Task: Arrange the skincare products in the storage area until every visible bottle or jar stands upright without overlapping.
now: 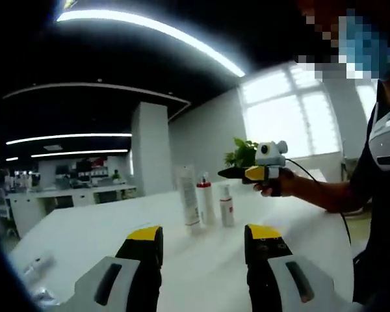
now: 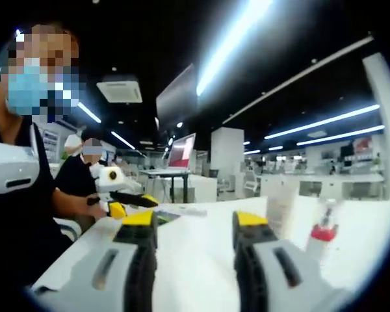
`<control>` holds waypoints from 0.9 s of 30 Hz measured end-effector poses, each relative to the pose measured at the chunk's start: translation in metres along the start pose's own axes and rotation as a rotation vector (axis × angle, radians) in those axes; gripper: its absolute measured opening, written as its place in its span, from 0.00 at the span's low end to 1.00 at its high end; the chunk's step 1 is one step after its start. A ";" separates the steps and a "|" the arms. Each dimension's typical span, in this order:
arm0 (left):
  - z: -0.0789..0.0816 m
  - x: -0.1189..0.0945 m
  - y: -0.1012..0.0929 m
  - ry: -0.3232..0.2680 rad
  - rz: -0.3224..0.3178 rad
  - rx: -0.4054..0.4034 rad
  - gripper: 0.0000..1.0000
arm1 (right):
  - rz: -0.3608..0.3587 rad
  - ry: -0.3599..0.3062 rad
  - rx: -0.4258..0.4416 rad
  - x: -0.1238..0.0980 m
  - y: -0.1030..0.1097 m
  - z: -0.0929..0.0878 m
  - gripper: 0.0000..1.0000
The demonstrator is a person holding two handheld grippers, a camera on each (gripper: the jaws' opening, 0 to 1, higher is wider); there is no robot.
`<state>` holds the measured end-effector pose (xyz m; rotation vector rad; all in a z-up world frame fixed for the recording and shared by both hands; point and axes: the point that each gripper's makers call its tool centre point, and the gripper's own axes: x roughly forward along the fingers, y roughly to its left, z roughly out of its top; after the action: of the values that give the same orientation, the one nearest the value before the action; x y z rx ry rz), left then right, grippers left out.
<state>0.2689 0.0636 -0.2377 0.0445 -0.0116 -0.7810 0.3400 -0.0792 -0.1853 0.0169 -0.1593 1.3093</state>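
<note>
My left gripper and right gripper are both wide open and hold nothing; three bottles stand on the table.

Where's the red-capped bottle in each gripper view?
Left gripper view: red-capped bottle stands mid-frame on the white table, between a tall white tube and a smaller bottle.
Right gripper view: lower right, beside the tube.
Shared landmark: the tube.
</note>
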 end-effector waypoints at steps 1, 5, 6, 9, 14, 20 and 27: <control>0.000 -0.003 0.002 -0.002 0.006 -0.001 0.51 | 0.002 0.001 0.001 0.002 0.001 0.000 0.46; 0.002 -0.014 0.012 -0.013 0.034 -0.005 0.51 | 0.017 0.023 -0.002 0.012 0.007 -0.004 0.46; 0.001 -0.018 0.017 -0.015 0.045 -0.009 0.51 | 0.021 0.029 -0.002 0.014 0.008 -0.005 0.46; 0.000 -0.027 0.025 -0.021 0.068 -0.018 0.51 | 0.032 0.042 -0.002 0.022 0.011 -0.008 0.46; -0.005 -0.041 0.037 -0.022 0.100 -0.025 0.51 | 0.050 0.066 -0.007 0.037 0.017 -0.014 0.45; -0.009 -0.059 0.053 -0.034 0.137 -0.041 0.50 | 0.085 0.098 -0.006 0.060 0.028 -0.023 0.45; -0.011 -0.078 0.070 -0.054 0.171 -0.056 0.50 | 0.119 0.124 -0.003 0.085 0.036 -0.028 0.45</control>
<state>0.2628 0.1684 -0.2455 -0.0306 -0.0438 -0.6111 0.3292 0.0150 -0.2054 -0.0775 -0.0573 1.4248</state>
